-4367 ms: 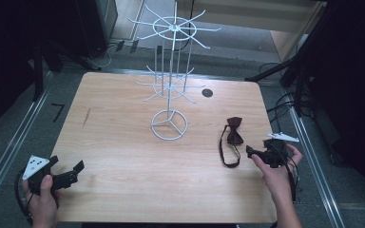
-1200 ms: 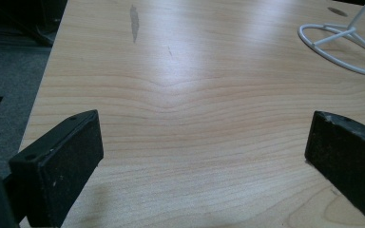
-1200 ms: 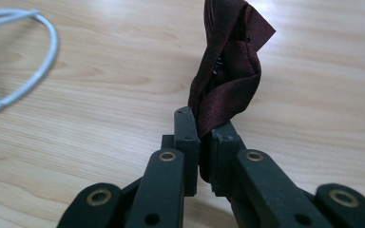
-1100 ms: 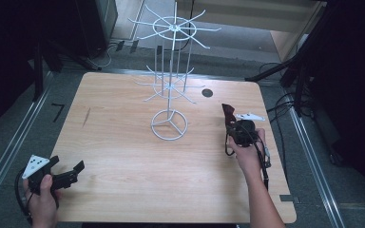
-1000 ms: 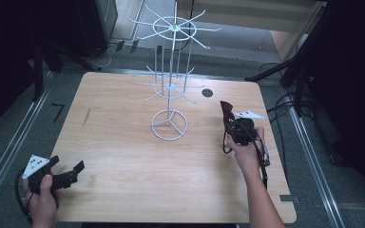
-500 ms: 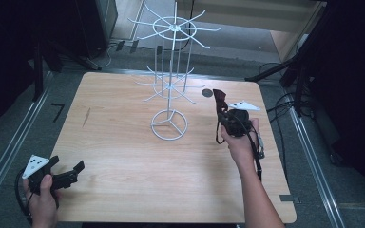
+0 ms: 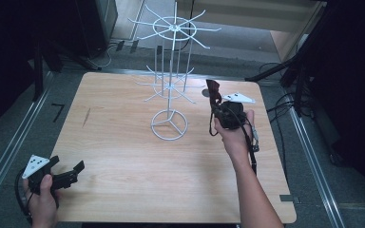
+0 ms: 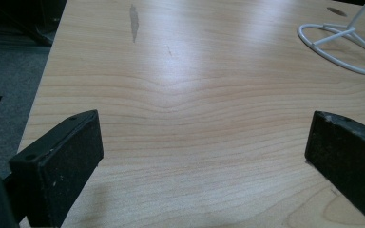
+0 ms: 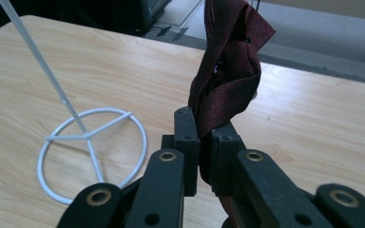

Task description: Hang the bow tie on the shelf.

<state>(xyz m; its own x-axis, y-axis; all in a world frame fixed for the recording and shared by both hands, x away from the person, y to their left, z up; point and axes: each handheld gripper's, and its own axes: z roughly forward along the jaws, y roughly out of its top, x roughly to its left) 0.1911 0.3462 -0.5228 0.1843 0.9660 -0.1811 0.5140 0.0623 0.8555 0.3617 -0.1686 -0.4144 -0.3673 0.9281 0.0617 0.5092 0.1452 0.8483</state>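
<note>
A dark red bow tie (image 9: 228, 71) is pinched between the jaws of my right gripper (image 9: 203, 137), which is shut on it. In the high view the right gripper (image 7: 217, 108) holds the bow tie (image 7: 213, 90) off the table, just right of the white wire rack (image 7: 170, 80), with the tie's strap hanging below. My left gripper (image 7: 69, 175) rests at the table's front left corner, open; its fingers (image 8: 59, 166) stand far apart over bare wood, nothing between them.
The rack's ring base (image 7: 169, 125) sits mid-table, its hook arms spreading at two levels. A round dark hole (image 7: 205, 93) lies in the wooden table (image 7: 123, 156) behind the right gripper. Cables (image 7: 285, 102) and dark stands lie beyond the right edge.
My right gripper picked the bow tie off the table at the right side and carried it up and left toward the rack. The left gripper has stayed still.
</note>
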